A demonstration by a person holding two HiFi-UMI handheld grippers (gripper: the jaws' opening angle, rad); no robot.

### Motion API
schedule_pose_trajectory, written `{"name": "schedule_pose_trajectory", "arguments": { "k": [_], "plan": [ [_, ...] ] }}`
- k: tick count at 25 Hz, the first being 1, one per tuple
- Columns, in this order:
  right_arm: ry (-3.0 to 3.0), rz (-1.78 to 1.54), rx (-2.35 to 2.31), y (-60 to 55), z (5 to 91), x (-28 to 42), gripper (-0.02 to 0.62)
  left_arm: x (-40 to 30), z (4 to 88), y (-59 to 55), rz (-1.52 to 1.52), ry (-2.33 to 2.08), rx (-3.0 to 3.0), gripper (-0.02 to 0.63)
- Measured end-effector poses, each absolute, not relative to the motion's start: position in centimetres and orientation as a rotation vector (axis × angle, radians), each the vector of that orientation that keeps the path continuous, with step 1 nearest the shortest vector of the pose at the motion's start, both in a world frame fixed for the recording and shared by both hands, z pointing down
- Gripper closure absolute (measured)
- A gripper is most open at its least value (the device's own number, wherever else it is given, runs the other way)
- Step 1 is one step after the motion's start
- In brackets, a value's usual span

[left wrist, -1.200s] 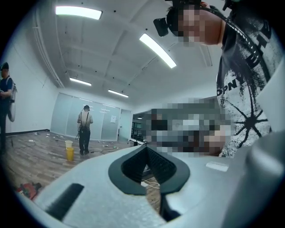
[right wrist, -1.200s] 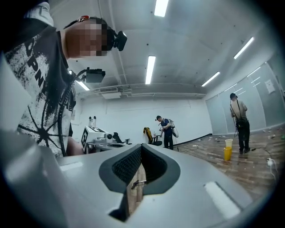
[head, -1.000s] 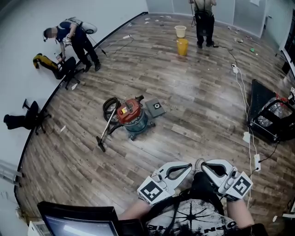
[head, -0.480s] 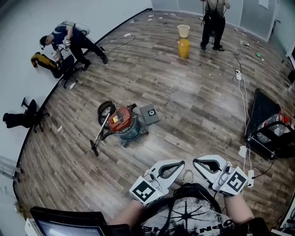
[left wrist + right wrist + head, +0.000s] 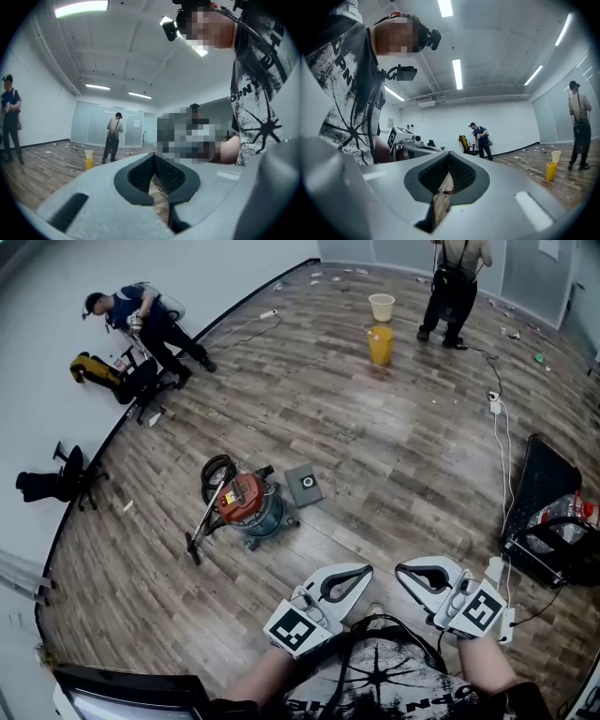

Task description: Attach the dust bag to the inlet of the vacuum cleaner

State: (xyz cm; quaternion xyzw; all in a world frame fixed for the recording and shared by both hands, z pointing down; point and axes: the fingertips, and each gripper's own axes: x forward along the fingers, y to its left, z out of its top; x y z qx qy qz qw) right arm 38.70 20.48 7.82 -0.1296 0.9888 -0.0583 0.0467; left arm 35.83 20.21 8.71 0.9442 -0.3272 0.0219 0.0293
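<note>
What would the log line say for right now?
left gripper: shut, empty | right gripper: shut, empty | vacuum cleaner: on floor, untouched | grey square: beside it | step: not started

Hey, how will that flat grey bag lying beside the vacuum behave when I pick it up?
The bag lies flat on the floor, so it's probably light and may sag if lifted by one edge. The dark ring at its middle looks like a stiffer collar, perhaps the better grip. On smooth planks it would likely slide when nudged.
</note>
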Motion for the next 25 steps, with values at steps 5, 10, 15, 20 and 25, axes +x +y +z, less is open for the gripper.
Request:
{"name": "schedule_pose_trajectory", "arguments": {
  "k": [5,10,15,20,25],
  "plan": [
    [3.018,-0.234,-0.408,17.9,9.9,40.1,0.588,36.3,8.3,17.8,0.055,-1.057,2.881,0.606],
    [3.030,-0.262,-0.375,15.5,10.9,38.5,0.588,34.4,9.1,15.1,0.075,-1.091,2.843,0.606],
    [3.062,-0.234,-0.382,11.2,11.4,35.9,0.588,31.6,10.2,10.9,0.052,-1.077,2.829,0.606],
    [3.035,-0.181,-0.415,5.9,9.4,31.0,0.588,27.2,9.7,5.1,0.059,-1.043,2.876,0.606],
    [3.035,-0.109,-0.477,-0.4,7.7,27.1,0.588,23.5,7.1,-1.4,-0.017,-1.002,2.968,0.606]
  ]
}}
